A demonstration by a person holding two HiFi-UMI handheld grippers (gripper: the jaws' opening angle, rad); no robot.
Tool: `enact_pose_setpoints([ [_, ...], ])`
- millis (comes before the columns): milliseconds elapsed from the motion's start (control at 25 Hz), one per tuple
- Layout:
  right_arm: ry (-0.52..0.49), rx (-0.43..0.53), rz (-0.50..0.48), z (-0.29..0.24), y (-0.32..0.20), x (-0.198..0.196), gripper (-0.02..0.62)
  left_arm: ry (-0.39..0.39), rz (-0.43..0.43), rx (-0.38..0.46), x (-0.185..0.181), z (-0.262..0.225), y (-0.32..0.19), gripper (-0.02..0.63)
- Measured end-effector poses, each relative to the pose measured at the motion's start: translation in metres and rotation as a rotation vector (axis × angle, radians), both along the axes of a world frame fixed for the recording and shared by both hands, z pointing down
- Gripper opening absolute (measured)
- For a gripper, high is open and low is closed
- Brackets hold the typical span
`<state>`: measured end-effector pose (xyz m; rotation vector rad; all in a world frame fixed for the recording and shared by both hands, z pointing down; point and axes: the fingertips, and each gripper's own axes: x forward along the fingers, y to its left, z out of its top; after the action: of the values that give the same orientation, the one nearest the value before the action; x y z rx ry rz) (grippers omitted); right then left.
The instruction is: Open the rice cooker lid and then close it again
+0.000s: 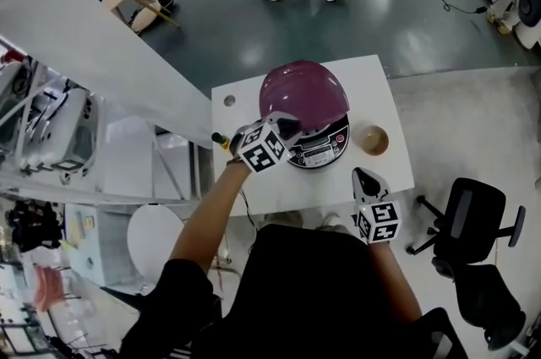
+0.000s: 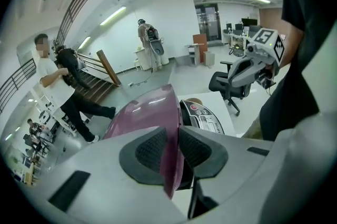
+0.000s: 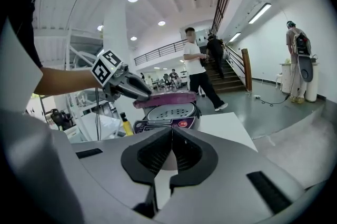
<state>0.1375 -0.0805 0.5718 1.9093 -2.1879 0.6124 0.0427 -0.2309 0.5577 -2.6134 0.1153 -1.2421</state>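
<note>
Lid: the glossy purple domed plastic lid (image 1: 303, 91) of the round dark-bodied rice cooker (image 1: 341, 142) stands part-way raised on the white square worktop (image 1: 376, 78). The right gripper view shows a pale perforated plate (image 3: 169, 112) under its rim, so the rim is off the body.
Your left gripper (image 2: 175, 146): the jaws are clamped on the lid's front rim, one pad on either side of the thin edge. That likely lets you steer the swing by the lip, since the smooth dome gives nothing to grip.
Your right gripper (image 3: 171, 152): the jaws are together with nothing between them. It hangs at the worktop's near right edge, apart from the cooker, probably to keep clear of the lid's arc.
Control panel (image 1: 319, 153): it faces you, uncovered below the raised rim.
Hidden: the hinge lies behind the dome, and no view shows it.
Hard to tell: whether the lid is going up or coming down. The small brown round bowl (image 1: 373, 139) beside the cooker shows no clear contents, and a yellow-and-black object (image 1: 221, 141) at the worktop's left edge is too small to name.
</note>
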Motion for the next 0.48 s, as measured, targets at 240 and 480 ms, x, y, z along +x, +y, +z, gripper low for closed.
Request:
enact_pose_setpoints([
  [240, -0.008, -0.005, -0.034, 0.003, 0.0, -0.016, 0.002, 0.033, -0.007, -0.094, 0.001, 0.018, 0.006, 0.077],
  [480, 0.011, 0.0, 0.006, 0.0, 0.003, -0.007, 0.002, 0.022, 0.003, -0.109, 0.0, 0.03, 0.011, 0.077],
])
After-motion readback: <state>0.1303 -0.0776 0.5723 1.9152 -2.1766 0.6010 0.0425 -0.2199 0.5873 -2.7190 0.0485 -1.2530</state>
